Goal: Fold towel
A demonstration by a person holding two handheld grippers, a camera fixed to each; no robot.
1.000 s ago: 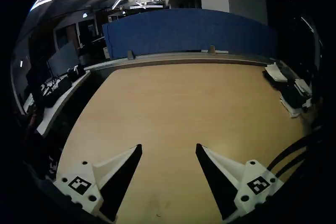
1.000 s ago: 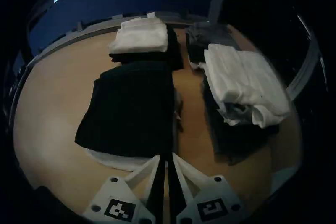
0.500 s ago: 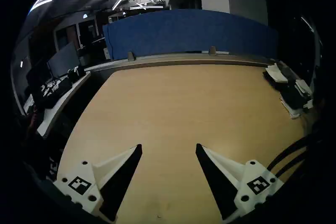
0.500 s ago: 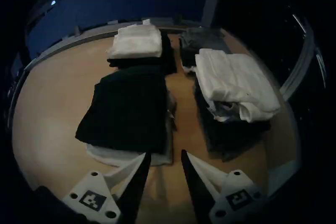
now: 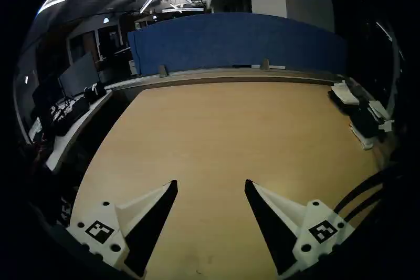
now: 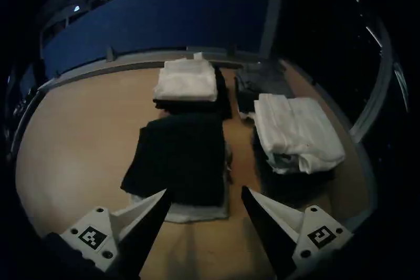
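In the right gripper view a folded black towel lies on a white one, just beyond my right gripper, which is open and holds nothing. Behind that stack a folded white towel rests on a dark one. To the right, a bulky white towel pile sits on dark cloth. In the left gripper view my left gripper hangs open over bare wooden tabletop. The towel stacks appear small at that table's far right edge.
A blue partition runs along the back of the table. In the left gripper view a side desk with monitors stands at the left. Black cables pass at the lower right. The table's right edge curves close to the towel piles.
My right gripper went from shut to wide open and drew back and up from the black towel stack. The left gripper stayed still and open.
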